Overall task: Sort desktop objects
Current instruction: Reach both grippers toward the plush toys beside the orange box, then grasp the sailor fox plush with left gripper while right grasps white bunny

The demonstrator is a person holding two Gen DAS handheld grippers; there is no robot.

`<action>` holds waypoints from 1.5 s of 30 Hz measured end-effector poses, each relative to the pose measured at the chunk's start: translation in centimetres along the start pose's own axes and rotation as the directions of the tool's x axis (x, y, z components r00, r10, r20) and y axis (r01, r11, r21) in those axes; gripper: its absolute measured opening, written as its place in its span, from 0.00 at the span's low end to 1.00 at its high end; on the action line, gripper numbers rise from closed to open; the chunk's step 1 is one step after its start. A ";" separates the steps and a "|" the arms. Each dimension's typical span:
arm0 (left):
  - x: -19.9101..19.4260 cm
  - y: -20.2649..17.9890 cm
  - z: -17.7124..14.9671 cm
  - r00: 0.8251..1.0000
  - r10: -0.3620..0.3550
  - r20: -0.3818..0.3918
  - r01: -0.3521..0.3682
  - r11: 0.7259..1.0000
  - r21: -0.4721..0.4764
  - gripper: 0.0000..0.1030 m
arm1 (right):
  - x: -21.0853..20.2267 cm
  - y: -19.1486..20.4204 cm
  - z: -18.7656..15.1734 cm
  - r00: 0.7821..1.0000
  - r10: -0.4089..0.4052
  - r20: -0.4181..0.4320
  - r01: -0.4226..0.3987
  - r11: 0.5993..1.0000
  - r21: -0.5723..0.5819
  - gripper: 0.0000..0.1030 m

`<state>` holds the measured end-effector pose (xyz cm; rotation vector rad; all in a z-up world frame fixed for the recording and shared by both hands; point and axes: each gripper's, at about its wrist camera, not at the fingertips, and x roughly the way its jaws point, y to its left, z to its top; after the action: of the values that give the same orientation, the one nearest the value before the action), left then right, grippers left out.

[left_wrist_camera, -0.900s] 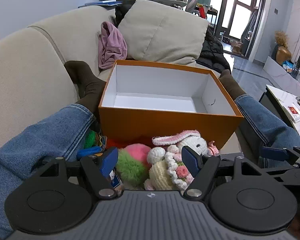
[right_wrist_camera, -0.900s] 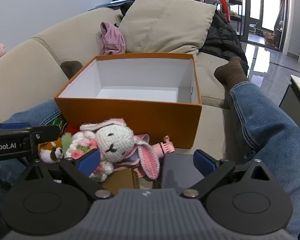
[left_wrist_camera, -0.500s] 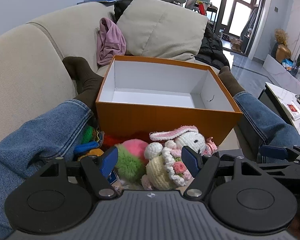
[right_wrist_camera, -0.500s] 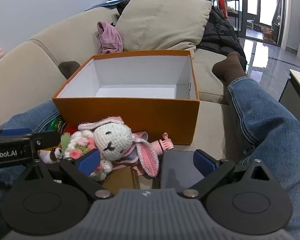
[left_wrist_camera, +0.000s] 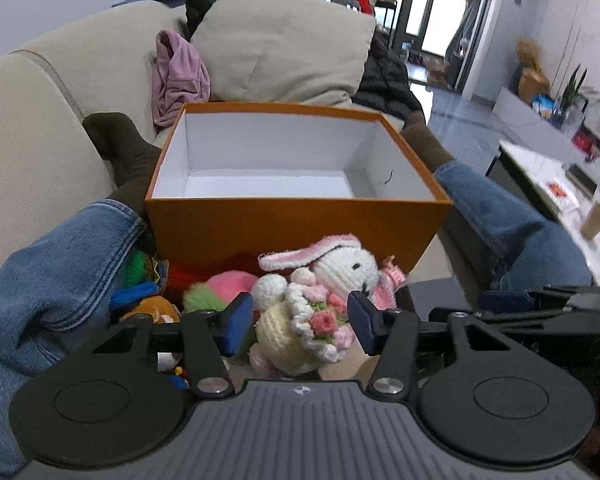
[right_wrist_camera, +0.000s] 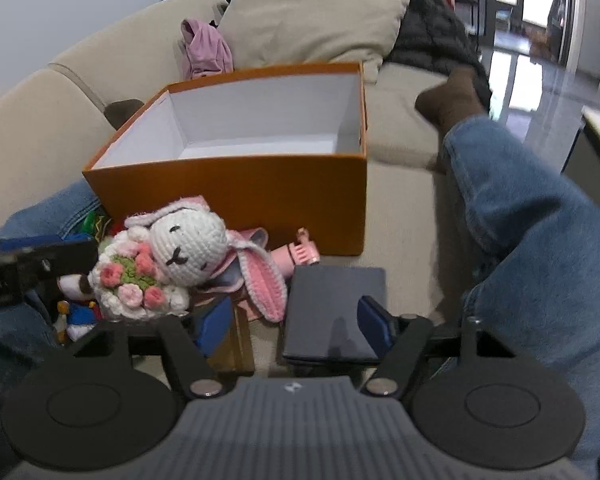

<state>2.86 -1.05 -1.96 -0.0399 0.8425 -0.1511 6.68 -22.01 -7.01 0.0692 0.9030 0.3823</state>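
An empty orange box with a white inside stands on the sofa, also in the right wrist view. In front of it lies a heap of toys. A white crochet bunny with pink ears and flowers lies between the open fingers of my left gripper, untouched by the pads. In the right wrist view the bunny lies left of a dark flat case. My right gripper is open, its fingers either side of the case's near end.
A pink and green fluffy ball, a pink hair clip, a small brown box and other small toys lie in the heap. The person's jeans legs flank the box. Cushions lie behind.
Both grippers have moved forward and down toward the heap. The bunny now sits between the left fingers and the dark case between the right fingers.
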 end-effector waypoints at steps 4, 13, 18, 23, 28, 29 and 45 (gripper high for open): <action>0.2 1.0 -0.3 0.998 0.061 -0.034 -0.059 0.996 0.067 0.61 | 1.0 1.2 0.6 0.992 0.119 -0.030 -0.120 0.993 -0.011 0.63; 1.1 4.0 0.0 0.984 0.147 -0.103 -0.136 0.985 0.105 0.60 | 5.3 4.0 2.8 0.940 0.306 -0.149 -0.283 0.946 0.159 0.78; 2.5 6.2 0.1 0.965 0.191 -0.181 -0.183 0.981 0.056 0.61 | 7.5 4.1 3.5 0.925 0.334 -0.181 -0.282 0.923 0.260 0.80; 4.6 7.7 -0.8 0.938 0.213 -0.273 -0.217 0.976 0.018 0.61 | 9.0 5.2 3.9 0.915 0.345 -0.208 -0.284 0.919 0.273 0.81; 6.7 8.4 -1.5 0.923 0.211 -0.322 -0.230 0.973 -0.023 0.61 | 9.6 4.9 4.0 0.913 0.355 -0.200 -0.286 0.908 0.307 0.75; 6.9 8.3 -1.6 0.923 0.215 -0.319 -0.234 0.972 -0.023 0.60 | 9.6 4.7 3.9 0.912 0.359 -0.200 -0.286 0.904 0.319 0.73; 3.4 8.9 -3.4 0.959 0.185 -0.215 -0.212 0.971 -0.109 0.45 | 6.1 5.3 3.6 0.938 0.320 -0.132 -0.282 0.928 0.245 0.39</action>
<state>3.59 7.28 -7.62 -0.0632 1.0547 0.0924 11.33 -14.55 -8.18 0.3914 1.1061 0.5794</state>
